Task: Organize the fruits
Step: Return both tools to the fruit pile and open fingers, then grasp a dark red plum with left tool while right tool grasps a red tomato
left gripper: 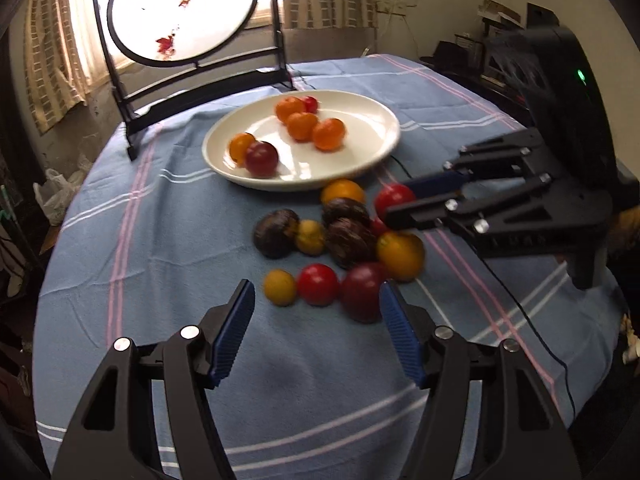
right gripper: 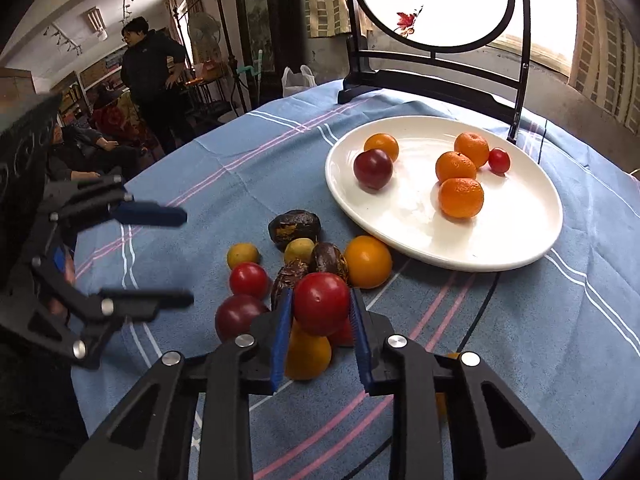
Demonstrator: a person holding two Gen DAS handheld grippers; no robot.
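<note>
A white plate on the blue cloth holds several oranges, a dark plum and a small red fruit. A pile of loose fruit lies in front of it: red, yellow and dark brown pieces. My right gripper is shut on a red fruit and holds it just above the pile; it shows in the left wrist view with the red fruit at its tips. My left gripper is open and empty, just short of the nearest fruits; it shows in the right wrist view.
A black-framed round painted screen stands at the table's far edge behind the plate. A black cable runs over the cloth on the right. People stand and sit beyond the table.
</note>
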